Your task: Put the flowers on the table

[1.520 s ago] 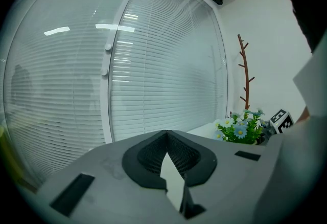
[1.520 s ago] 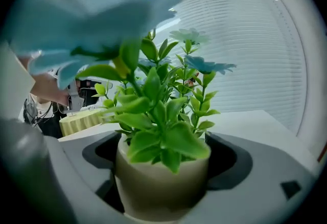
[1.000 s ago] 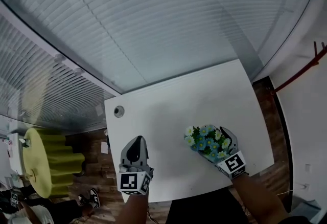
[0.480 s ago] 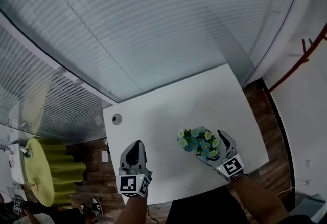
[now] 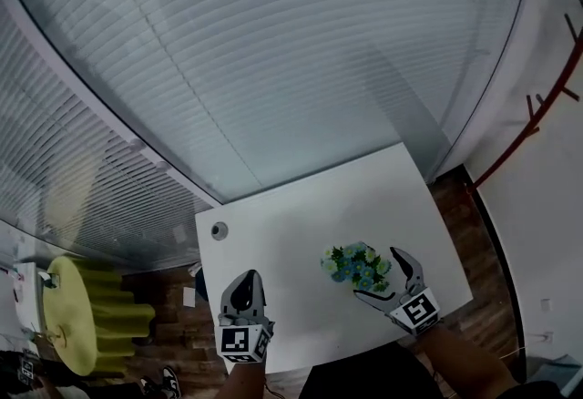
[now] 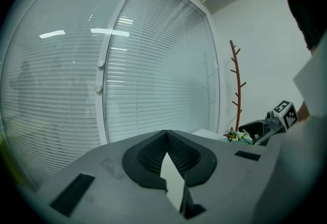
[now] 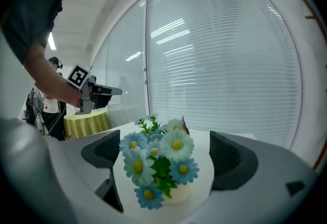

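Right gripper (image 7: 164,142): jaws wide apart, gripping nothing. Both dark pads stand off to either side of the bunch of artificial daisies (image 7: 157,162). The petals overlap the left pad in the right gripper view, and I cannot tell whether they touch it.

The daisies stand upright in one small white pot (image 7: 177,192) between the jaws. The pot's base blends into the white table, so its footing is hard to make out. I count seven blue and white heads facing the camera. Others behind them overlap and cannot be separated.

In the head view the daisies (image 5: 355,264) stand on the near right part of the white table (image 5: 301,215), inside the spread of the right gripper (image 5: 381,275).

Left gripper (image 6: 165,133): jaws closed, tips meeting, nothing between them. It hangs at the table's near edge, well apart from the flowers (image 5: 244,281).

Table items: one pot of daisies and one round cable grommet (image 5: 219,230) at the far left corner. The near edge is hidden by my arms.

Beyond the table there are two runs of slatted blinds (image 5: 273,51), which meet at a corner. One round table with a yellow cloth (image 5: 71,315) stands at the left, cut off by the frame. One reddish branch-shaped coat stand (image 6: 237,85) stands at the right, its foot hidden behind the daisies in the left gripper view.
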Demonstrator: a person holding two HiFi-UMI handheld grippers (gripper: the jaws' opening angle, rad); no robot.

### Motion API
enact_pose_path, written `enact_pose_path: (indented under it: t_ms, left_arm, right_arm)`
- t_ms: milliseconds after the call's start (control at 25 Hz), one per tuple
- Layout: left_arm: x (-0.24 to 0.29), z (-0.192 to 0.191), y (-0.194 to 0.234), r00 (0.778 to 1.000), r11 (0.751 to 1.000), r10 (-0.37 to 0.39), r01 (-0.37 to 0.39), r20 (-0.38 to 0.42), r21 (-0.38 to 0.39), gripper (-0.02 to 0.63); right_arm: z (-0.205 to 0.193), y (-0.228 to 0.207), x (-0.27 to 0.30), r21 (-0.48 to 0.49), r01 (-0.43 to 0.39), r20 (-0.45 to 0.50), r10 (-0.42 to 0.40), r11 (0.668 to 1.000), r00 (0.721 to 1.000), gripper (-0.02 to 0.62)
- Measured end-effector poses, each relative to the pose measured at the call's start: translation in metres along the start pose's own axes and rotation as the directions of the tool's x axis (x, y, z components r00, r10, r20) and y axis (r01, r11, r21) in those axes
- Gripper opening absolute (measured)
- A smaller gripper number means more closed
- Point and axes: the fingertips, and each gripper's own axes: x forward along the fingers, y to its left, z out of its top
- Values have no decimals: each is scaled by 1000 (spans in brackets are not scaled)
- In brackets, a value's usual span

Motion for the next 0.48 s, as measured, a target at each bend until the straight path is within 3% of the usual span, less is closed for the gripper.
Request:
enact_pose_path:
  t_ms: [280,480]
  left_arm:
    - [-9,16,12,999,1000,18,-18,29,6,3]
    - [-10,34,17,997,999,34,-37,71,32,3]
  right_arm:
    - [39,-12,-10,-3,43,41,-43,999,998,535]
    - [82,-34,-20,33,67,124,-70,997,990,535]
